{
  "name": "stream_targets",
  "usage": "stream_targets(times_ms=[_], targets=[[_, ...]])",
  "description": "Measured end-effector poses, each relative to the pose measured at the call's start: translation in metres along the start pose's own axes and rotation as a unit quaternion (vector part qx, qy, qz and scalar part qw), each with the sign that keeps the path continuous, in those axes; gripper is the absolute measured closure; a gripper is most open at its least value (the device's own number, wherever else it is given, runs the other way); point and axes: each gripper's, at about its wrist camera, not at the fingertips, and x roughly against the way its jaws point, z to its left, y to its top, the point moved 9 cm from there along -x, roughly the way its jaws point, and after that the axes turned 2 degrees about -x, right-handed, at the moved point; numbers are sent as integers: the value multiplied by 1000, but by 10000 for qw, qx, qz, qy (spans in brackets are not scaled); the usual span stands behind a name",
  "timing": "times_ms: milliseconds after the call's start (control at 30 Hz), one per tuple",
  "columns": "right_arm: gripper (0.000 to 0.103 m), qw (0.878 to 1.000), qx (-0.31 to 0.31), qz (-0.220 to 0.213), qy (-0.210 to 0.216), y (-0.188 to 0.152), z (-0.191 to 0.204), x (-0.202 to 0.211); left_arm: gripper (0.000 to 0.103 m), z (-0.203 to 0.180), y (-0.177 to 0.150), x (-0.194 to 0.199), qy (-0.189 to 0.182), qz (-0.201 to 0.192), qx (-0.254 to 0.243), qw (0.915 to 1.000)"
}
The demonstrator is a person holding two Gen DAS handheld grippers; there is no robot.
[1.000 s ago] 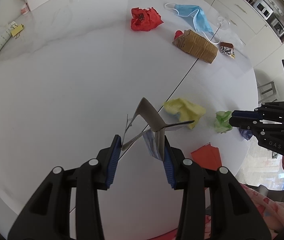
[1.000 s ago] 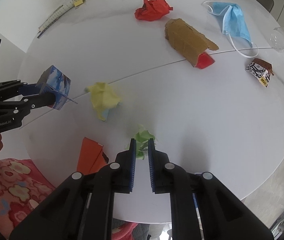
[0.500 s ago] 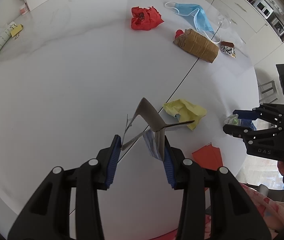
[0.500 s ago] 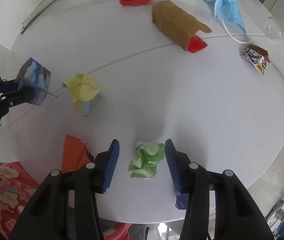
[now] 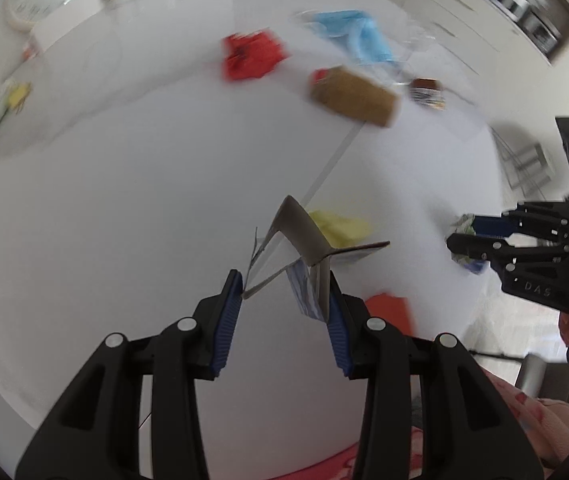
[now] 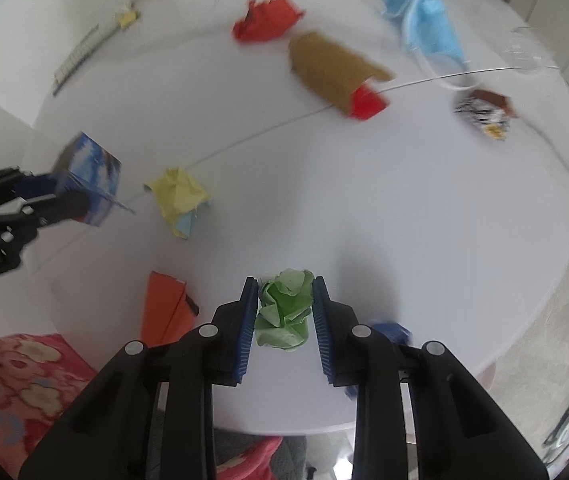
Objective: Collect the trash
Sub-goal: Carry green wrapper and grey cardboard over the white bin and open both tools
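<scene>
A: How far is the collecting, as you judge it?

B: Only at the beginning, I think. The left gripper holds a small carton with a blue print; its jaws are rather wide apart, pressed on the carton's two sides, and the carton is above the table, not on it.

A: And the right gripper?

B: Its jaws are closed around a green paper ball, and both pads touch the paper. The ball is near the table edge. If it is lifted or rests on the table, I cannot tell.

A: What is left on the table?

B: Most of the trash. A yellow wad lies near the middle, an orange folded paper lies near the edge beside the right gripper. Far away are a red wad, a brown cardboard tube with a red end, a blue mask and a small wrapper. Something blue also shows behind the right finger, but it is too blurred to name.

A: Is there a bin?

B: No bin is in view. So two pieces are in the grippers, nothing is visibly put away, and at least six pieces wait.
</scene>
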Motion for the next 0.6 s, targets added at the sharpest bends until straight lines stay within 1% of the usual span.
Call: stream_targets(times_ms=[33, 67, 133, 167, 200, 300, 333, 400, 533, 600], targets=[[75, 9999, -99, -89, -11, -3, -6, 12, 63, -9, 4, 3, -32, -27, -133, 9999], [75, 9997, -204, -158, -38, -7, -14, 22, 63, -28, 10, 7, -111, -74, -360, 9993], [75, 9983, -450, -321, -208, -18, -36, 47, 63, -59, 18, 11, -295, -96, -686, 9972], [74, 9970, -600, -384, -291, -24, -47, 58, 63, -87, 23, 13, -495, -100, -958, 9941], [74, 9955, -764, -428, -363, -32, -62, 67, 63, -107, 26, 13, -617, -104, -1148, 9914], [74, 9855, -1448, -523, -714, -70, -119, 97, 63, -176, 30, 10, -953, -44, -1793, 9792], [74, 9815, -1633, -535, -844, -84, -134, 106, 63, -207, 30, 8, -1091, -21, -2097, 9716], [74, 9725, -2001, -532, -1064, -113, -166, 123, 63, -256, 28, 2, -1334, 52, -2489, 9593], [74, 9563, -2533, -524, -1362, -157, -216, 145, 63, -336, 23, -19, -1656, 358, -2984, 9393], [74, 9512, -2701, -533, -1395, -172, -232, 150, 63, -364, 18, -28, -1770, 483, -3130, 9319]])
